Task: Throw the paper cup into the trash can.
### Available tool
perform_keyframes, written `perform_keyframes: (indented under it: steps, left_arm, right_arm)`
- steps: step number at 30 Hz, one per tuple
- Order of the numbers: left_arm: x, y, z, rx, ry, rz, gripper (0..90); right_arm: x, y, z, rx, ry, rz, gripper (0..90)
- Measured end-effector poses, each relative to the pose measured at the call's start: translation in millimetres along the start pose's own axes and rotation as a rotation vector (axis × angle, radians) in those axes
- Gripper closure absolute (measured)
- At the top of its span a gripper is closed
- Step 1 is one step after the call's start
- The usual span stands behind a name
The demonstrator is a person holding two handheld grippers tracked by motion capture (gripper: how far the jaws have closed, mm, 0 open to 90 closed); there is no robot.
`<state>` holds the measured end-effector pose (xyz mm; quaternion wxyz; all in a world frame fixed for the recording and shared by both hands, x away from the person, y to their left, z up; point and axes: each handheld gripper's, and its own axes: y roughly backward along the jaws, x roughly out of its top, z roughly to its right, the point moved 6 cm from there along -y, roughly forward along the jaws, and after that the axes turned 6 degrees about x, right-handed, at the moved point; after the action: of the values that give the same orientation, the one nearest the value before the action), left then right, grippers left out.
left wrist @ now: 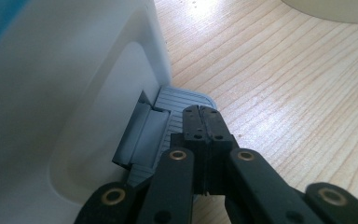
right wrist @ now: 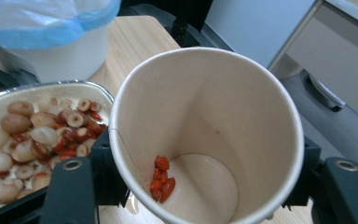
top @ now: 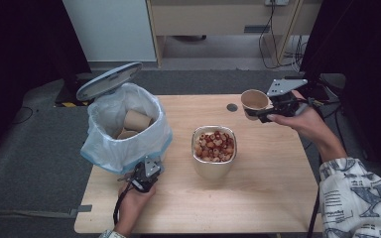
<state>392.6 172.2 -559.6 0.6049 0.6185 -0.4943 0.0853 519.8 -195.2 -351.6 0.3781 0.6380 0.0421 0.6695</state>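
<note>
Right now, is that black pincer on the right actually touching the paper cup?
Touching. In the right gripper view the right gripper has its black jaws pressed against both sides of the paper cup, holding it above the table.

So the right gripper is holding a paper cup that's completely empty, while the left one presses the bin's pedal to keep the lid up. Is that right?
Not quite: the paper cup is not empty. The right gripper view shows a few red berries left at its bottom. The rest holds: the right gripper holds the cup, and the left gripper presses the bin's pedal with the lid up.
</note>
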Motion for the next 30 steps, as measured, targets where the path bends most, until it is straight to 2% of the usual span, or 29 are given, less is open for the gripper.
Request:
perform_keyframes:
  steps: [9,22,30]
  left_arm:
    - [0.0,0.0,0.1,0.001,-0.001,0.000,89.2]
    - [0.1,0.0,0.2,0.001,-0.003,-0.001,89.3]
    - [0.1,0.0,0.3,0.001,-0.003,-0.001,89.3]
  right_arm:
    - [13.8,-10.2,-8.6,0.060,-0.041,0.014,33.9]
    - [23.1,-17.2,-17.2,0.140,-0.106,0.037,34.0]
    - [31.4,-21.6,-24.2,0.168,-0.131,0.054,33.9]
